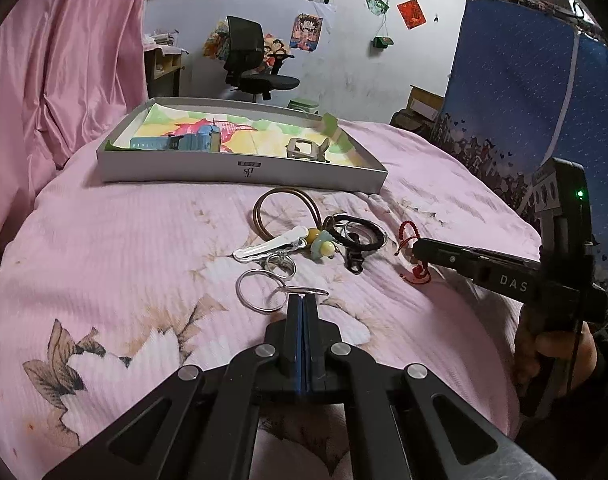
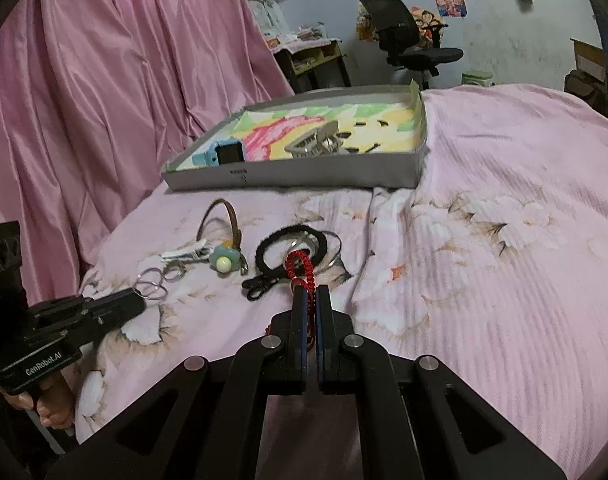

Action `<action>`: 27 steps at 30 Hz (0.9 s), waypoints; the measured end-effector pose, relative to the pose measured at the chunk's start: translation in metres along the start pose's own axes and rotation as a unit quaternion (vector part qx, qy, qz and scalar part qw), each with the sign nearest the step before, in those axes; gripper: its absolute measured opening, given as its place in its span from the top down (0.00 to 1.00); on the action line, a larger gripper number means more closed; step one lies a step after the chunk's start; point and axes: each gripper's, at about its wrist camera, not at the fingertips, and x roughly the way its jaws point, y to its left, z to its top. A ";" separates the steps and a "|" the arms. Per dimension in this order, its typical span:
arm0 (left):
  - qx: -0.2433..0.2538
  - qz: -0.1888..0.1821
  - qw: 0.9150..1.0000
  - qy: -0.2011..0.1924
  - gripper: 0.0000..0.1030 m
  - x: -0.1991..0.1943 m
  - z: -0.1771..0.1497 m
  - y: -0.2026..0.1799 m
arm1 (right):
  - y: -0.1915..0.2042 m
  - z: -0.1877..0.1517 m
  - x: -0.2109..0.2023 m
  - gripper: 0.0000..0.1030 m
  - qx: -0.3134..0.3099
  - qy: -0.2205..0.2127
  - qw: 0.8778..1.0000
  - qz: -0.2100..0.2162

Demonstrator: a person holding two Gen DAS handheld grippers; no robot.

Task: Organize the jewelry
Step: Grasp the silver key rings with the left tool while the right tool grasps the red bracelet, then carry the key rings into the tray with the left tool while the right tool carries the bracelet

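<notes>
A grey tray (image 1: 240,168) with a colourful liner sits at the far side of the pink bed; it holds a blue watch (image 1: 176,143) and a beige hair claw (image 1: 304,149). My left gripper (image 1: 303,298) is shut on a thin silver ring (image 1: 304,290), linked beside a larger silver hoop (image 1: 260,291). My right gripper (image 2: 311,290) is shut on a red bead bracelet (image 2: 302,266). Loose on the bed lie a brown band (image 1: 282,208), a white hair clip (image 1: 270,243), a flower charm (image 1: 324,247), a black hair tie (image 1: 358,232) and a black clasp (image 1: 355,261).
A pink curtain (image 1: 64,60) hangs on the left. A blue patterned panel (image 1: 524,92) stands on the right. A black office chair (image 1: 252,60) and shelves stand by the far wall. The tray also shows in the right wrist view (image 2: 304,172).
</notes>
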 end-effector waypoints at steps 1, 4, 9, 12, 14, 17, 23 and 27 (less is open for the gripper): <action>-0.001 -0.002 1.000 -0.002 0.99 -0.001 0.000 0.000 | 0.000 0.001 -0.001 0.96 0.000 -0.002 1.000 0.001; 0.002 -0.003 1.000 -0.005 0.99 -0.003 -0.001 -0.002 | 0.000 0.001 -0.003 0.96 0.002 -0.006 1.000 0.004; 0.007 0.014 1.000 -0.011 0.99 -0.004 -0.004 -0.003 | 0.000 0.000 -0.002 0.96 0.003 -0.004 1.000 0.009; -0.017 0.026 0.999 -0.010 0.99 -0.004 -0.003 0.006 | 0.001 -0.001 -0.001 0.96 0.002 -0.001 1.000 0.012; -0.032 0.029 0.999 -0.001 0.99 -0.001 0.000 0.012 | 0.001 -0.002 0.000 0.96 0.001 0.001 1.000 0.013; -0.038 0.031 0.999 0.007 0.99 0.005 0.005 0.015 | 0.002 -0.002 0.001 0.96 0.001 0.002 1.000 0.014; -0.035 0.027 0.999 0.024 0.94 0.019 0.013 0.015 | 0.002 -0.003 0.003 0.96 0.000 0.007 1.000 0.017; -0.035 0.004 0.999 0.029 0.63 0.022 0.017 0.014 | 0.002 -0.003 0.004 0.96 0.000 0.008 1.000 0.018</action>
